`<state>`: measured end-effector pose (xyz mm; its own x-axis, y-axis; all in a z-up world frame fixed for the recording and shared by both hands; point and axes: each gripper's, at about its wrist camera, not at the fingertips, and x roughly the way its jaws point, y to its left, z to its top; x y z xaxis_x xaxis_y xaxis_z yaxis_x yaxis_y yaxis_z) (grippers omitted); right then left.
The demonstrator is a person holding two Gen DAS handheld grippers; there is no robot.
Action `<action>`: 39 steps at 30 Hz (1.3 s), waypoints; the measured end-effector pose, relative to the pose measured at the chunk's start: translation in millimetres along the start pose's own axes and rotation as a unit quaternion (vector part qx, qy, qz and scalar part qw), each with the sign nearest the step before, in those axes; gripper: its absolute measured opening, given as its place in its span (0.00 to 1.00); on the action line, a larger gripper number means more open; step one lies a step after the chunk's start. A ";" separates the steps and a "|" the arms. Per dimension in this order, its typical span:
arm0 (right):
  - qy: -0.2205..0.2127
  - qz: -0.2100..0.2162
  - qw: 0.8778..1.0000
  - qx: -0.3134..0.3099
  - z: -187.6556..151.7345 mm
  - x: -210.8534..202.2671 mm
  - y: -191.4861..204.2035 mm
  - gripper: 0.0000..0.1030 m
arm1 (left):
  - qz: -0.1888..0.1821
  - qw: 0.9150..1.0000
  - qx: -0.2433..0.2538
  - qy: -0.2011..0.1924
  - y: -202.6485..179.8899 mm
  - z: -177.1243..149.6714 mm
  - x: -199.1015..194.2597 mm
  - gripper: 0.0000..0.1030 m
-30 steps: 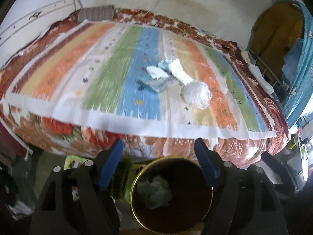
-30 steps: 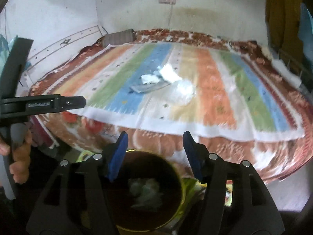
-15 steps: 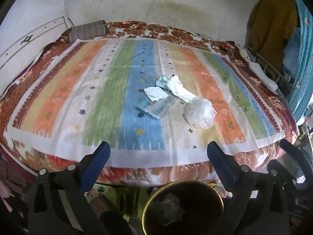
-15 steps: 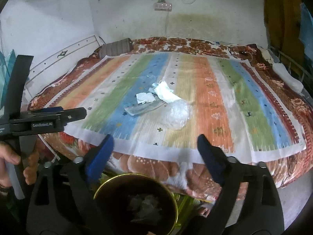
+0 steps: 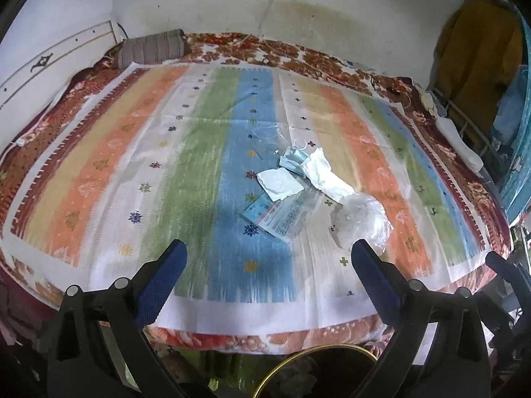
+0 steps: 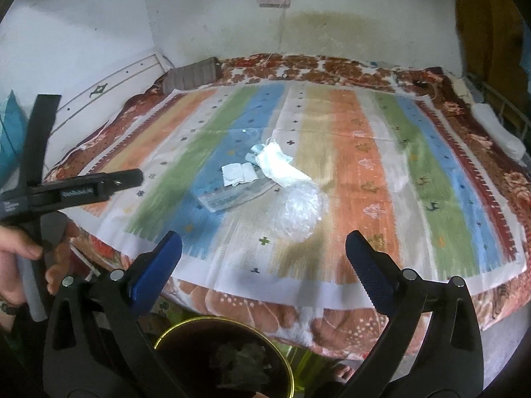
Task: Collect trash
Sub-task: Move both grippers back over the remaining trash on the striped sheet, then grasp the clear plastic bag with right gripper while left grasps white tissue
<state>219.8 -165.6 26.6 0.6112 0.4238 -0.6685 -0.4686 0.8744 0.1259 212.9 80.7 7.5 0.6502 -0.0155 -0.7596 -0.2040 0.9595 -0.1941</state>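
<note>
Both claws have just been opening, and now the left claw (image 5: 265, 267) and the right claw (image 6: 264, 255) stand wide with nothing between their blue pads. A second ago each hung over the gold-rimmed bin (image 6: 186, 331) at the foot of the bed, with crumpled waste visible inside it. Now the bin has slid to the bottom of both views and the bed (image 5: 298, 341) fills them, so both claws have swung away from the bin toward the striped sheet (image 5: 199, 165). That reads as a drop-off finished and a fresh pickup beginning.

The remaining trash lies bunched near the middle of the bed, on the blue and cream stripes:
- a crumpled clear plastic bag (image 5: 360, 222), nearest the front edge of the bed
- a printed wrapper (image 5: 282, 215), flat, partly under the other pieces
- a small white paper scrap (image 5: 278, 184) resting on the wrapper
- a long white tissue (image 5: 323, 174), just beside a pale blue piece (image 5: 292, 162) that may be a face mask

In the right wrist view the person's left hand (image 6: 20, 255) grips the other tool's handle at the left.

The plastic bag is probably the next target, being closest; it looks light and springy and could slip from a shallow pinch.
</note>
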 end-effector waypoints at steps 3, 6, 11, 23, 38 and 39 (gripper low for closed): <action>0.008 -0.009 1.000 -0.003 7.7 14.5 -2.2 0.91 | -0.015 1.000 -0.008 0.011 2.4 5.0 14.8 0.94; 0.022 -0.008 1.000 0.004 13.9 31.1 -6.4 0.91 | -0.022 1.000 -0.011 0.019 3.8 9.3 29.5 0.94; 0.036 -0.006 0.999 0.014 21.3 52.4 -13.6 0.88 | -0.026 0.999 0.001 0.030 -0.2 13.9 51.2 0.93; 0.074 -0.009 0.997 0.016 30.1 100.5 -25.2 0.79 | -0.037 0.998 -0.023 0.047 9.1 30.4 96.0 0.80; 0.128 0.011 0.988 0.082 37.7 153.7 -49.7 0.71 | -0.057 0.994 -0.036 0.089 22.7 54.4 157.4 0.62; 0.129 0.011 0.988 0.083 37.5 155.9 -50.0 0.70 | -0.064 0.993 -0.038 0.095 23.5 54.9 162.2 0.58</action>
<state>362.4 -134.4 -56.4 0.4082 0.3877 -0.8265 -0.3568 0.9011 0.2464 353.7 116.2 -86.2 0.5266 -0.1943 -0.8276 -0.1878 0.9229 -0.3362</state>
